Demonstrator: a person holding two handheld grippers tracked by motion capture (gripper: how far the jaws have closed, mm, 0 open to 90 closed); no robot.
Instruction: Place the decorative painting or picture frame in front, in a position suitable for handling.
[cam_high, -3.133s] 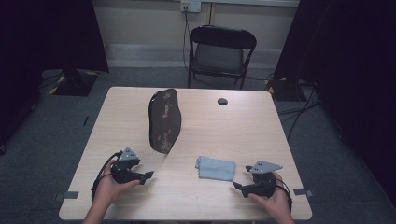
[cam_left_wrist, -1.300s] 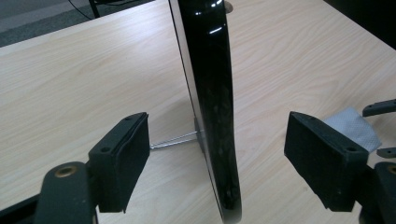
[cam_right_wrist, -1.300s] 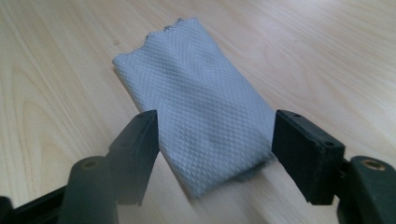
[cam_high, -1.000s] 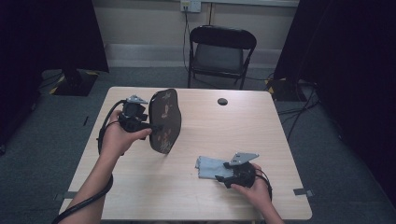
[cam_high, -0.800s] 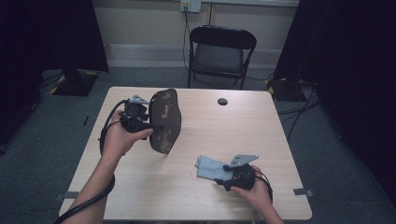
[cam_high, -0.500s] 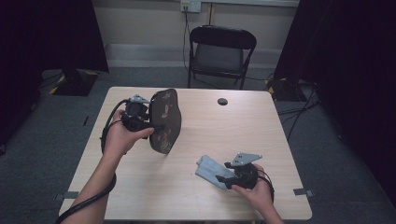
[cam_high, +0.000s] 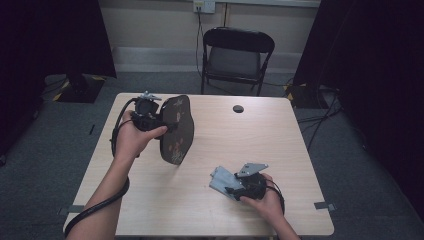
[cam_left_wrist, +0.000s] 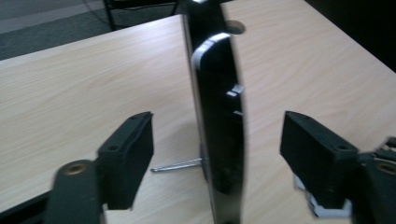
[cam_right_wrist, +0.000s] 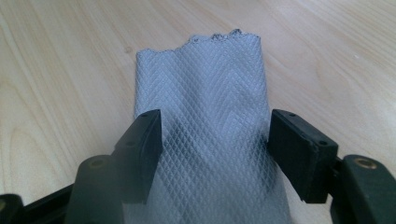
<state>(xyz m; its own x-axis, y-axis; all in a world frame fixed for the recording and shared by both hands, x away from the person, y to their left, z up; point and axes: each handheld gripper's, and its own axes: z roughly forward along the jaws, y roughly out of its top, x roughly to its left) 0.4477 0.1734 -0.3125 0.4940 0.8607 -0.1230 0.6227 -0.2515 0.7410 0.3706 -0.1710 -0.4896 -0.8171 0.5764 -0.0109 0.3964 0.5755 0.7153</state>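
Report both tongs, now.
Left tongs: open, just closing, astride the upright dark panel, not gripping.
Right tongs: open over the grey cloth, not gripping.

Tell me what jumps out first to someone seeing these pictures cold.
The dark oval mirror standing upright on its edge at the table's left, with the left hand-held gripper straddling its rim, jaws just closing but pads not yet touching. Next, the grey quilted cloth lying flat near the front right, the right hand-held gripper over it with jaws either side.
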